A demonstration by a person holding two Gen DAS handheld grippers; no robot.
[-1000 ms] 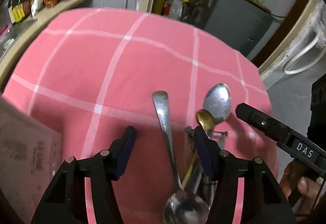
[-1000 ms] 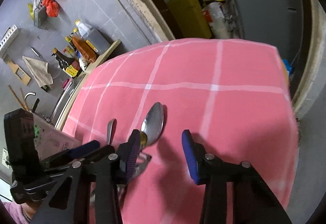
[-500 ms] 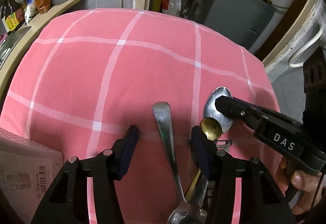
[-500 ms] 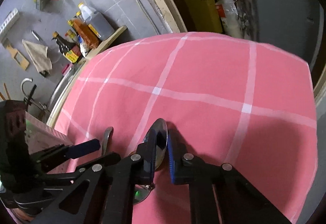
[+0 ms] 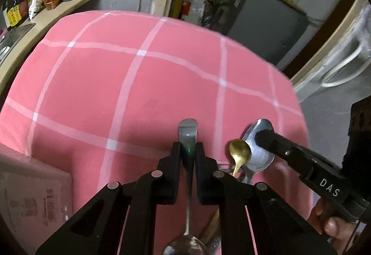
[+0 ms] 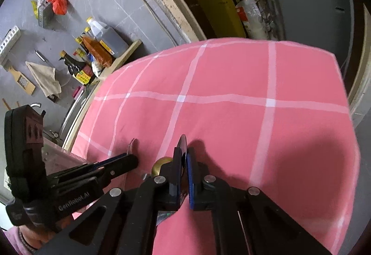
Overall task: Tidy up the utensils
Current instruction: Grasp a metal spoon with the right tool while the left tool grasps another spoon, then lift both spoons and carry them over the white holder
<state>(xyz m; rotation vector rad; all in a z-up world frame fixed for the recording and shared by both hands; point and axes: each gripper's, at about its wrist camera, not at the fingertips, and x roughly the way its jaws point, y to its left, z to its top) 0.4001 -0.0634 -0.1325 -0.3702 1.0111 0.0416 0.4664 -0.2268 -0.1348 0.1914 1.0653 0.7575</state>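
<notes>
Several utensils lie bunched on the pink checked tablecloth (image 5: 139, 92). My left gripper (image 5: 188, 150) is shut on the handle of a steel spoon (image 5: 188, 132) whose bowl points back toward me. My right gripper (image 6: 184, 157) is shut on the bowl of a large steel spoon (image 6: 183, 146), which also shows in the left wrist view (image 5: 260, 157). A small gold spoon (image 5: 240, 153) lies between the two, and it shows beside my right fingers (image 6: 160, 165). The utensils' lower parts are hidden behind my grippers.
A pinkish box (image 5: 30, 197) sits at the near left of the table. A wooden shelf with bottles (image 6: 97, 48) runs along the left wall. A dark cabinet (image 5: 266, 23) stands beyond the far table edge.
My left gripper closed from open onto the spoon handle. My right gripper moved in from the right and closed onto the large spoon's bowl.
</notes>
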